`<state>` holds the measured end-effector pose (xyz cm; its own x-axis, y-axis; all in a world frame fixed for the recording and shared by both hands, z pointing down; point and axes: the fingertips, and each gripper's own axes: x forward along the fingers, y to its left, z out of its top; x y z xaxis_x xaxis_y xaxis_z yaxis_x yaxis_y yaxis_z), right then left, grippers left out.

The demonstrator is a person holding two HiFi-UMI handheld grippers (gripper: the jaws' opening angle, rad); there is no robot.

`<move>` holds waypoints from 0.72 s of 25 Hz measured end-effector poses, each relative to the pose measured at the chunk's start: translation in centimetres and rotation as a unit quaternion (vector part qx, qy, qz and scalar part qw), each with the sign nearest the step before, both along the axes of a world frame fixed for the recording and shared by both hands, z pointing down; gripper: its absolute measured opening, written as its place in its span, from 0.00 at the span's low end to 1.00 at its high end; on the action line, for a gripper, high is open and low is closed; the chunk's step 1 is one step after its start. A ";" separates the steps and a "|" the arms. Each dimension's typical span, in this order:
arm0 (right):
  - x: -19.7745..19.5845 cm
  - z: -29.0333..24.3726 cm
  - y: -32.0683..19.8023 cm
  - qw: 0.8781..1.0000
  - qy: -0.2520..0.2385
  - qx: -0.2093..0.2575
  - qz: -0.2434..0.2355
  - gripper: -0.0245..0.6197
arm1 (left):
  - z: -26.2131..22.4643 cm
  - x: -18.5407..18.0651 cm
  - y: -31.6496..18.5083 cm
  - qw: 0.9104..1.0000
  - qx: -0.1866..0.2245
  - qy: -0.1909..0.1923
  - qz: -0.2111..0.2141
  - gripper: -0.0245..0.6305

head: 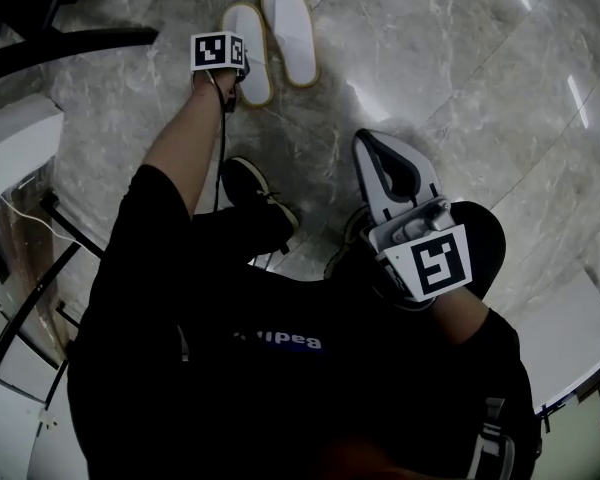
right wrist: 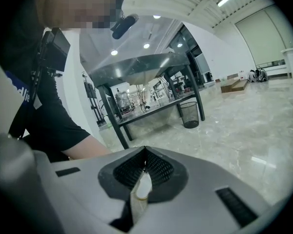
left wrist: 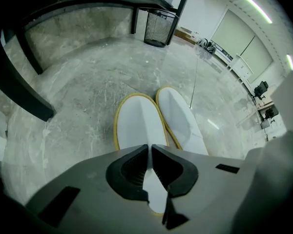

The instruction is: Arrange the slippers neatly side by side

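Note:
Two white slippers with yellow trim lie side by side on the marble floor, the left slipper [head: 252, 58] [left wrist: 136, 121] touching the right slipper [head: 290, 33] [left wrist: 180, 116]. My left gripper [head: 228, 96] [left wrist: 150, 149] reaches down over the left slipper's heel half. Its jaws are drawn in to a thin slit that pinches the white fabric. My right gripper [head: 368, 143] [right wrist: 145, 152] is held up near the person's knee, away from the slippers. It is shut with nothing in it; a bit of slipper shows through the slot behind its tips.
The person's black shoes [head: 265, 208] stand just behind the slippers. A dark table frame [left wrist: 19, 82] [head: 70, 43] runs along the left. A wire bin [left wrist: 158, 28] [right wrist: 189, 113] stands by the table's far leg. White furniture [head: 570, 338] sits at the lower right.

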<state>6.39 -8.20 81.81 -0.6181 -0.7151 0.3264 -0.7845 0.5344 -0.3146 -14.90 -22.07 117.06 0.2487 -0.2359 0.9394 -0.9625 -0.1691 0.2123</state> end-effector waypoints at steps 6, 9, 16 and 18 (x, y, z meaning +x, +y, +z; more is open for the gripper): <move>0.6 0.0 0.0 1.000 0.003 -0.002 0.010 0.04 | 0.6 0.5 -1.1 1.000 -0.006 0.000 -0.025 0.06; 0.9 0.2 -0.3 1.000 0.005 -0.003 0.014 0.04 | 0.9 0.2 -1.5 0.999 -0.007 -0.004 -0.037 0.06; 1.0 0.5 -0.5 1.000 0.007 -0.006 0.013 0.04 | 0.9 -0.2 -2.7 0.999 0.006 -0.002 -0.051 0.06; 0.9 0.7 -0.5 1.000 0.008 -0.007 0.015 0.04 | 0.9 -0.1 -2.9 0.999 0.009 -0.007 -0.040 0.06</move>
